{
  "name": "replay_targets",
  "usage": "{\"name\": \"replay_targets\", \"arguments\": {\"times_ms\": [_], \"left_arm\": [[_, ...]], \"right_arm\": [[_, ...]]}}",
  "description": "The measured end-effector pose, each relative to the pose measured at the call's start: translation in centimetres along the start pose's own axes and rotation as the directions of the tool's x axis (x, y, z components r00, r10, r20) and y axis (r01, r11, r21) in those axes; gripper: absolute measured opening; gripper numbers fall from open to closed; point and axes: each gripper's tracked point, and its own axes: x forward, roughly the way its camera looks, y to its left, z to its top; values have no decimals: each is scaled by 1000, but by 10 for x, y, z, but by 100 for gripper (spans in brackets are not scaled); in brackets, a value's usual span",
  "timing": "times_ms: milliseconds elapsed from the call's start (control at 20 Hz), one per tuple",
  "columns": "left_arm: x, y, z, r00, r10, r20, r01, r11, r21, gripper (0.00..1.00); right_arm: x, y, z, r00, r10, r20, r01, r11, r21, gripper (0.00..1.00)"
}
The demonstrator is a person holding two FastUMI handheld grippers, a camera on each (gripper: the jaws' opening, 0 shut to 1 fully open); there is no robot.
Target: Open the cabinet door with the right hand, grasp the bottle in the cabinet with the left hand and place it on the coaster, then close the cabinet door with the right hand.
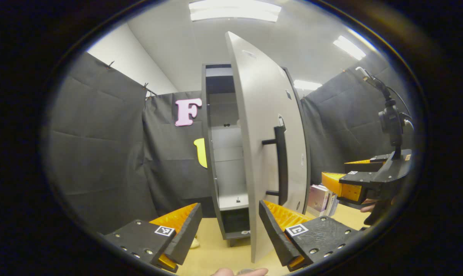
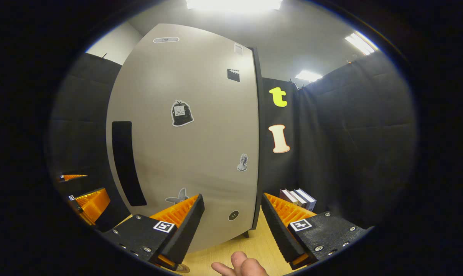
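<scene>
Nearest in the left gripper view, my left gripper (image 1: pixel 228 230) hangs with its jaws wide and nothing between them, low over the wooden tabletop (image 1: pixel 212 253). Just beyond it the cabinet door (image 1: pixel 267 145) stands swung partly out toward me, its free edge nearly edge-on, the black bar handle (image 1: pixel 280 165) on its face. Left of that edge the cabinet (image 1: pixel 216 153) gapes open: pale shelves, a dark lower bay, and something small and dark on the lower shelf (image 1: pixel 238 199), too small to name. I cannot make out the bottle or the coaster from here.

To my right, my right gripper (image 2: pixel 231 226) is also spread wide and empty, a little back from the door's outer face near its hinge edge. In the left gripper view it sits off to the right of the handle, apart from it. A row of books (image 2: pixel 298 197) stands beyond it against the cloth wall.

I judge the door is open but perhaps not far enough. To do this well, I would push it wider with the right first, then send the left in straight through the gap, level with the shelf, keeping my fingers clear of the door's edge and the frame until I can see the bottle.
</scene>
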Motion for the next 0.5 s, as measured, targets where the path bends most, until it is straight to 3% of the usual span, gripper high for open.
{"name": "replay_targets", "arguments": {"times_ms": [500], "left_arm": [[-10, -11, -5, 1000, -8, -1, 8, 1000, -5, 87]], "right_arm": [[-11, 2, -11, 999, 30, -39, -29, 999, 27, 93]]}}
